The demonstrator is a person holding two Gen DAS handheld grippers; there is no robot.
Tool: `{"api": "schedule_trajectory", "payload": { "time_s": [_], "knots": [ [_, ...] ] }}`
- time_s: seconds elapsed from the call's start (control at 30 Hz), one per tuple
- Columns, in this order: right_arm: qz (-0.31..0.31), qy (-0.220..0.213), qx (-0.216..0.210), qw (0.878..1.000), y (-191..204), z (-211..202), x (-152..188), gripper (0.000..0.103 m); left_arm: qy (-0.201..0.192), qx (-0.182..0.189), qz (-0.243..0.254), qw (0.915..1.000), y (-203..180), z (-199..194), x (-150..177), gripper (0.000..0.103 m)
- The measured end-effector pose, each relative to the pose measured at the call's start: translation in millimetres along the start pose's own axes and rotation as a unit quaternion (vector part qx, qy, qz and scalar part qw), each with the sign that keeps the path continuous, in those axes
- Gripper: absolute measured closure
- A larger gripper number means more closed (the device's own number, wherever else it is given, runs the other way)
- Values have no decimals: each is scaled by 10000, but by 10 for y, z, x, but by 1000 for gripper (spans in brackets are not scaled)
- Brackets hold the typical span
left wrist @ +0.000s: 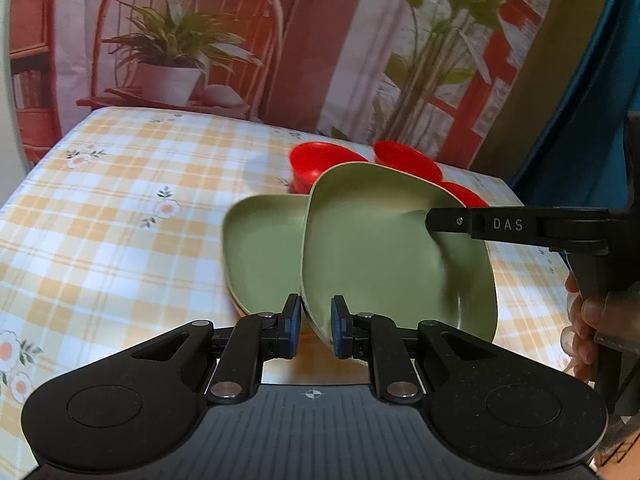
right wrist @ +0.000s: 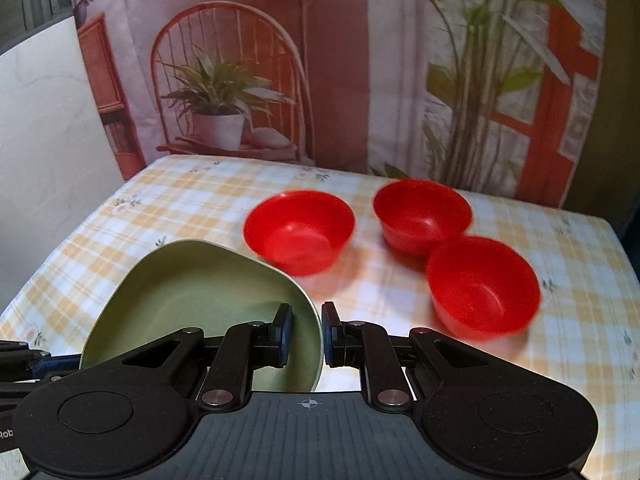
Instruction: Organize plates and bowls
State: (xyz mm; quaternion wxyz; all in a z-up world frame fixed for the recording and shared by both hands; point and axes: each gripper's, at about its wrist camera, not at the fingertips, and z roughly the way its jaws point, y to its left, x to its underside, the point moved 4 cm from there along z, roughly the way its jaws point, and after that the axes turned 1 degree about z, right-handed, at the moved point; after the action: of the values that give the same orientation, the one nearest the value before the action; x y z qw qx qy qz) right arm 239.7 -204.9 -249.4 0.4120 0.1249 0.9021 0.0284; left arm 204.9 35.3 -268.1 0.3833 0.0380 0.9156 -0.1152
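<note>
A green plate (left wrist: 384, 252) is held tilted above the table, over a second green plate (left wrist: 260, 248) that lies flat. My left gripper (left wrist: 316, 326) straddles the tilted plate's near rim with its pads close on either side. My right gripper (right wrist: 306, 334) straddles the same plate's (right wrist: 200, 296) right rim; it also shows in the left wrist view (left wrist: 434, 222), reaching in from the right. I cannot tell whether either pair of pads presses the rim. Three red bowls (right wrist: 300, 232) (right wrist: 422, 216) (right wrist: 482, 284) stand upright and apart behind the plates.
The table has a yellow checked cloth (left wrist: 120, 208) (right wrist: 192, 200). A printed backdrop (right wrist: 280, 80) with a chair and plants hangs behind it. The table's right edge (right wrist: 624, 248) is near the bowls. A hand (left wrist: 592, 320) holds the right gripper.
</note>
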Motion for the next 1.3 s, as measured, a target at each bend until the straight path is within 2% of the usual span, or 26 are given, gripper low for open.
{"api": "schedule_trajectory", "payload": {
  "time_s": [0.7,1.3],
  "knots": [
    [-457,212,-222,9985,327,638,-254,88,245,-298,-309,9988,386,248,-83,86],
    [-814,272,-110,9962,348,880,-202,85,398,-342,-284,9982,421,414,-83,83]
  ]
}}
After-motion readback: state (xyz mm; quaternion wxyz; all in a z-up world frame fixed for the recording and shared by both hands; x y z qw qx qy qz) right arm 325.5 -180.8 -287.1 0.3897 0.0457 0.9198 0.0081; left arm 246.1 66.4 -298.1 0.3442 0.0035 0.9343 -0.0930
